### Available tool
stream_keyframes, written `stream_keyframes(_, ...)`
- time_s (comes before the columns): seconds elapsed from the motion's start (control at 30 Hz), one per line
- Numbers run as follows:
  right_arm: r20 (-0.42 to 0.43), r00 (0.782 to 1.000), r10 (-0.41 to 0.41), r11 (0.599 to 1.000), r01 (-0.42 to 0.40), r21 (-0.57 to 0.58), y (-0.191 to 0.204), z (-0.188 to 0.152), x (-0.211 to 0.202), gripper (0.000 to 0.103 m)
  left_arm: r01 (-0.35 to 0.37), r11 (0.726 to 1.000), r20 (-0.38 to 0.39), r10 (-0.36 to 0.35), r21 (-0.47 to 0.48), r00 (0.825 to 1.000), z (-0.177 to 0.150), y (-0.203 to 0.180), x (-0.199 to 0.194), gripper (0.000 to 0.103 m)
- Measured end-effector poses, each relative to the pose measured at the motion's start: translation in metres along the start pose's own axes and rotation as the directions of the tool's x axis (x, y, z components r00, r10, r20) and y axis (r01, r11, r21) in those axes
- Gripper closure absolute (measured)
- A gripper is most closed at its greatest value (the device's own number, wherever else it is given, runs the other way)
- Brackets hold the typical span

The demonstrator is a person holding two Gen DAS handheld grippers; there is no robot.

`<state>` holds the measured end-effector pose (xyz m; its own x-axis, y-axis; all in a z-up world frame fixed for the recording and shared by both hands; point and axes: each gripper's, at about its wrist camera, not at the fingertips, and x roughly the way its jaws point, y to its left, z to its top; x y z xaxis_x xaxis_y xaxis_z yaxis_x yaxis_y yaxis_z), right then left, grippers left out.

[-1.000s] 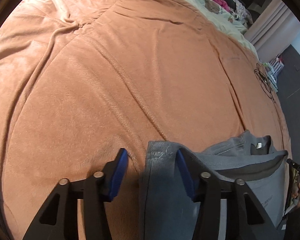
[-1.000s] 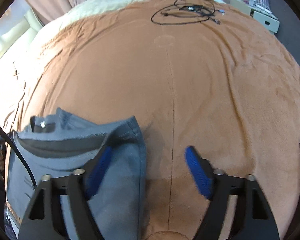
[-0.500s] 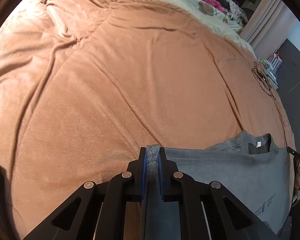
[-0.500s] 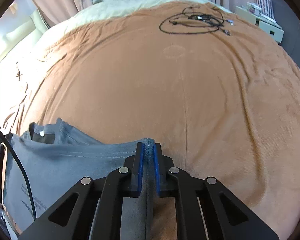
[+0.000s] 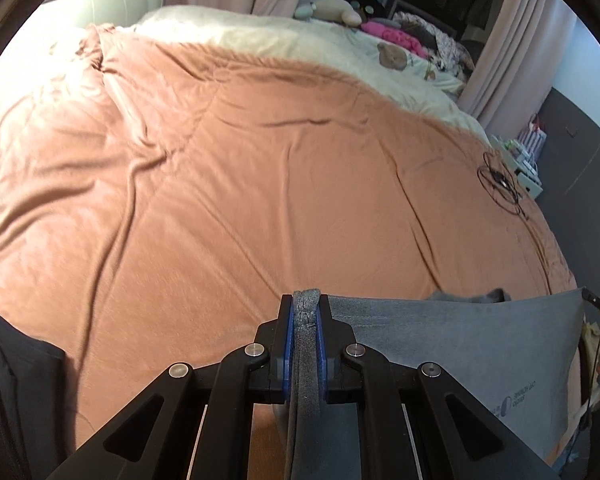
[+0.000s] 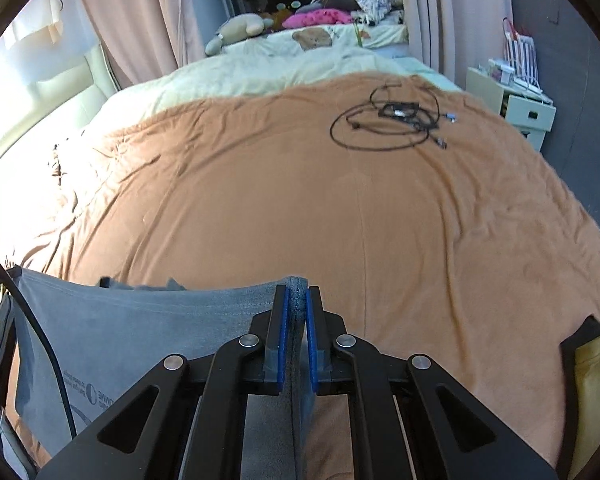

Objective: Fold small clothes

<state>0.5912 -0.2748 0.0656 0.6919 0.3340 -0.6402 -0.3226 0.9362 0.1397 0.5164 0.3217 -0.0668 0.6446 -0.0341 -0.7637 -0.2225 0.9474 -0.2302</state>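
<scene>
Both grippers just clamped down: left gripper (image 5: pixel 306 344) and right gripper (image 6: pixel 297 340) each pinch a corner of the grey t-shirt (image 5: pixel 460 344). It's now lifted taut off the bed (image 5: pixel 260 180), so folding can start.

Bright window glare at left, fisheye-bent edges, slight motion blur.

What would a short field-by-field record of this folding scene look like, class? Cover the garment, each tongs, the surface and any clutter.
garment: grey T-shirt, stretched taut between the two tongs, printed text on the cloth
left tongs: shut on one corner of the shirt's top edge
right tongs: shut on the opposite corner
surface: orange-brown blanket spread over a bed
clutter: coiled black cable lying on the blanket, far from the shirt
background: soft toys near the head of the bed
</scene>
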Motion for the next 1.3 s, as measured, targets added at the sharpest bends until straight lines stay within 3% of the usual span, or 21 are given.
stream_keyframes(0.17, 0.002, 1.000, -0.026, 1.000, 0.026, 0.016, -0.001, 0.008, 0.009, 0.098, -0.038, 0.999, 0.017, 0.039, -0.020, 0.999, 0.015, -0.001, 0.010, 0.093)
stream_keyframes(0.5, -0.086, 0.994, -0.074, 0.997, 0.076, 0.018, 0.001, 0.016, 0.083, 0.099, -0.101, 0.995, -0.068, 0.099, -0.028, 0.993, 0.014, 0.011, 0.083, 0.093)
stream_keyframes(0.6, -0.126, 0.977, -0.171, 0.985, 0.175, 0.016, -0.004, 0.017, 0.106, 0.098, -0.127, 0.992, -0.128, 0.123, -0.022, 0.984, 0.010, 0.013, 0.106, 0.089)
stream_keyframes(0.67, -0.184, 0.968, -0.172, 0.981, 0.185, 0.057, -0.010, 0.017, 0.117, 0.098, -0.145, 0.989, -0.135, 0.140, -0.029, 0.981, 0.007, 0.016, 0.109, 0.086)
stream_keyframes(0.73, -0.187, 0.967, -0.176, 0.981, 0.189, 0.053, -0.008, 0.016, 0.114, 0.097, -0.133, 0.990, -0.126, 0.126, -0.046, 0.984, 0.004, 0.017, 0.105, 0.083)
stream_keyframes(0.77, -0.181, 0.970, -0.163, 0.984, 0.174, 0.047, -0.004, 0.015, 0.110, 0.094, -0.121, 0.991, -0.121, 0.113, -0.057, 0.986, 0.002, 0.018, 0.100, 0.074)
stream_keyframes(0.8, -0.182, 0.972, -0.148, 0.986, 0.158, 0.042, 0.000, 0.014, 0.106, 0.082, -0.116, 0.992, -0.115, 0.108, -0.058, 0.987, 0.001, 0.018, 0.096, 0.066)
stream_keyframes(0.83, -0.182, 0.974, -0.137, 0.988, 0.147, 0.039, 0.001, 0.015, 0.104, 0.072, -0.112, 0.992, -0.107, 0.105, -0.055, 0.989, -0.001, 0.016, 0.092, 0.064)
stream_keyframes(0.87, -0.172, 0.978, -0.117, 0.992, 0.124, 0.035, 0.008, 0.013, 0.097, 0.054, -0.107, 0.993, -0.100, 0.101, -0.051, 0.990, -0.003, 0.015, 0.087, 0.063)
stream_keyframes(0.9, -0.162, 0.981, -0.108, 0.993, 0.114, 0.030, 0.008, 0.011, 0.092, 0.045, -0.101, 0.994, -0.099, 0.095, -0.048, 0.990, -0.005, 0.012, 0.081, 0.063)
stream_keyframes(1.07, -0.173, 0.984, -0.054, 0.998, 0.056, 0.007, 0.031, -0.009, 0.072, 0.045, -0.059, 0.998, -0.095, 0.056, -0.029, 0.994, -0.022, -0.004, 0.055, 0.063)
stream_keyframes(1.3, -0.210, 0.978, 0.011, 0.998, -0.023, -0.057, 0.054, -0.049, 0.049, 0.045, -0.010, 1.000, -0.131, 0.011, 0.009, 0.991, -0.070, -0.026, 0.032, 0.063)
